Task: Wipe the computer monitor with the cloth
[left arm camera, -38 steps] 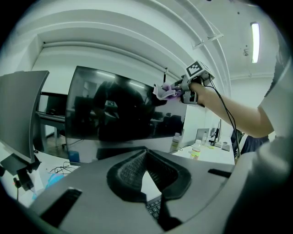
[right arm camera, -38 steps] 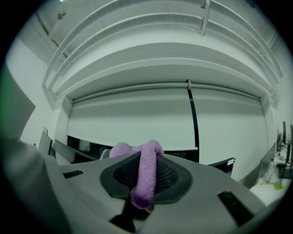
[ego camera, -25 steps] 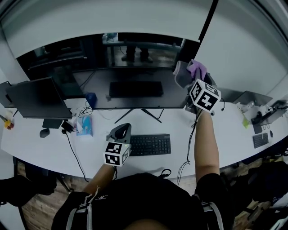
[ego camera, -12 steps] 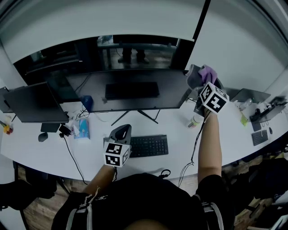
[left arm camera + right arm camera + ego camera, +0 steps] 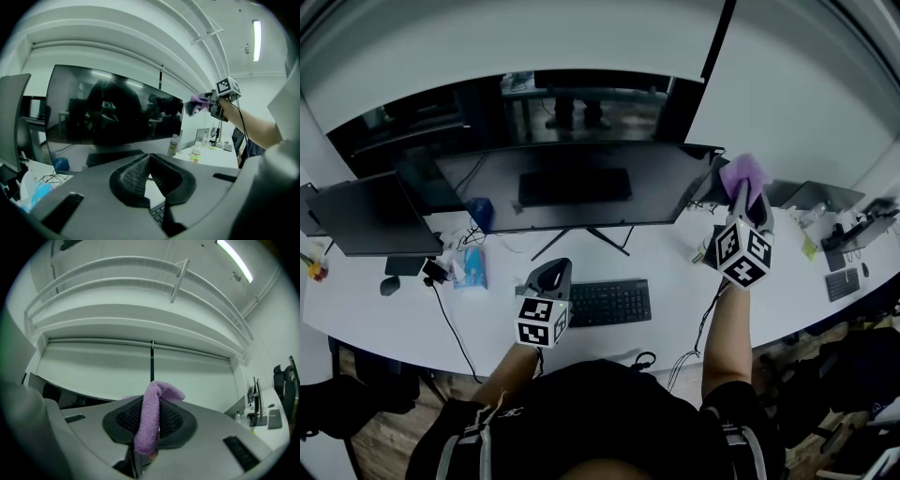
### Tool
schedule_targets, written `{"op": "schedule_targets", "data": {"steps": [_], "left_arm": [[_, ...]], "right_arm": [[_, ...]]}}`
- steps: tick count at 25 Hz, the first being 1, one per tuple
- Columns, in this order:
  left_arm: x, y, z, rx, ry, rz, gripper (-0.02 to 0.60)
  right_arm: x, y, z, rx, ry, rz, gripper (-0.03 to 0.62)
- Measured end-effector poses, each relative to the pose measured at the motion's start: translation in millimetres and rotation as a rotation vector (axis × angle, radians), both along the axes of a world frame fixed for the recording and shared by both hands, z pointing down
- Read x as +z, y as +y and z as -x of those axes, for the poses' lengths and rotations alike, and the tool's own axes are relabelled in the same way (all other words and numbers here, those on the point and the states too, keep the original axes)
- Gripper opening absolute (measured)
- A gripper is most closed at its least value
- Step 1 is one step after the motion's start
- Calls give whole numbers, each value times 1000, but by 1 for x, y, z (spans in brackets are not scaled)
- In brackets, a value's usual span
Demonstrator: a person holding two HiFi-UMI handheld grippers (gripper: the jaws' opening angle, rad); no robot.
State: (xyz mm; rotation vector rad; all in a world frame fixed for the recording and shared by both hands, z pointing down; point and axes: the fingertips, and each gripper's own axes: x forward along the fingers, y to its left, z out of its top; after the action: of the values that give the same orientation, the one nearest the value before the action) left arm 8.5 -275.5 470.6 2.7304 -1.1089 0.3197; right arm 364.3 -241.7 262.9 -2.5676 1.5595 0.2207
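Right gripper: you hold your right gripper (image 5: 742, 190) up in the air just past the right edge of the monitor (image 5: 572, 187), with its marker cube facing you below the jaws.
Right jaws: closed tight on the cloth (image 5: 149, 425). A purple fold is pinched between the pads and the free end flops over the tips.
Cloth: off the screen, beside the monitor's upper right corner. From the head view it looks clear of the frame, though I can't be sure of the gap.
Change, right side: a second ago you had the cloth over the monitor's top right corner. Half a second ago it had slid past the edge. Now it sits further right and lower, and the cube has swung down toward you.
Left gripper: your left gripper (image 5: 552, 273) hangs low over the bench (image 5: 394, 314), just beside the left end of the keyboard (image 5: 609, 302).
Left jaws: the tips meet and nothing is between them. Through the gap below them the left gripper view shows only bench and keyboard.
Change, left side: none. It sits where it was in both earlier frames.
Monitor: upright at the back of the bench on its splayed stand, with a dark screen that mirrors the keyboard.
Nearby: a bottle (image 5: 704, 251) stands on the bench by your right forearm. A second dark screen (image 5: 375, 216) stands to the left, with a blue tissue pack (image 5: 473, 267) in front of it.
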Motion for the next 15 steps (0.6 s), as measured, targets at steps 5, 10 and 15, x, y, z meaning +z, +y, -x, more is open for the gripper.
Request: {"op": "schedule_targets", "data": {"steps": [5,10,15], "left_arm": [[2,-2,0,-5,-7,2,12],[-7,-4,2,-18,13,-34,12],[-4,-6,2,-16,-4,-32,12]], "right_arm": [[40,27,37,-34,5,-18,83],[104,37,61,-87,-50,73,83],[160,41,88,-174,-73,190,80]]}}
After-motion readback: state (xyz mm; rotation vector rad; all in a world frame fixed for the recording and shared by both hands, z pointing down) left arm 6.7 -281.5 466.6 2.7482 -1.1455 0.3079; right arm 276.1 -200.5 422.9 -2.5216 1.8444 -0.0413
